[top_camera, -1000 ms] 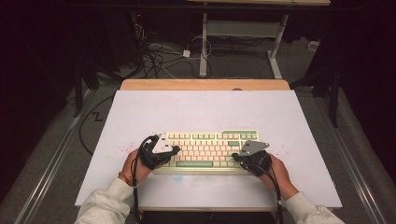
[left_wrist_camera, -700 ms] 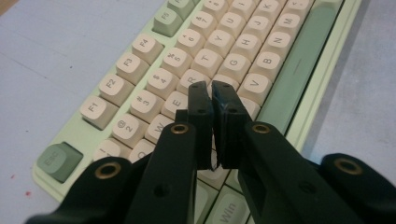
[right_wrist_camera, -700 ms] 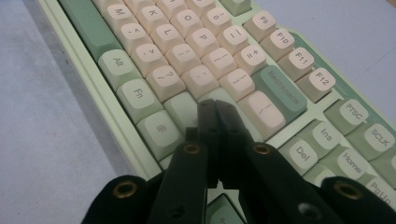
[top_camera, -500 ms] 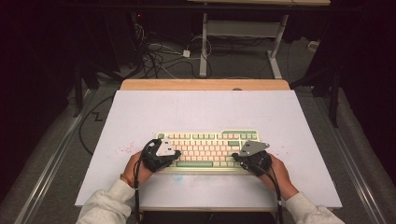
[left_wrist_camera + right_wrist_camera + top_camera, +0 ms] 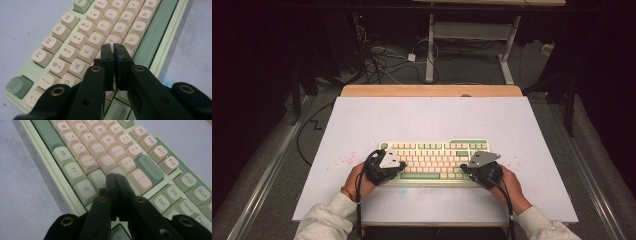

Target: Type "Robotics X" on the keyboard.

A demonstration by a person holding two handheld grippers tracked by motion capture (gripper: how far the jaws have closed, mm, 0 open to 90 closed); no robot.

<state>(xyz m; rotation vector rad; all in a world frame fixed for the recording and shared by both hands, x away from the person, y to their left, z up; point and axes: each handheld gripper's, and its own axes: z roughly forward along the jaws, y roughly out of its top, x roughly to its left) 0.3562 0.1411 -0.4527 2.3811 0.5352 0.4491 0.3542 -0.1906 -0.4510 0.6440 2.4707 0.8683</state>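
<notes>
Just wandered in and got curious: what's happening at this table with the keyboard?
A person sits at a white table holding a two-jaw gripper in each hand over a cream and green keyboard. The left gripper, jaws shut, has its tips over the keys near D and F. The right gripper, also shut, points at the keys near Enter. Neither gripper holds anything.
</notes>
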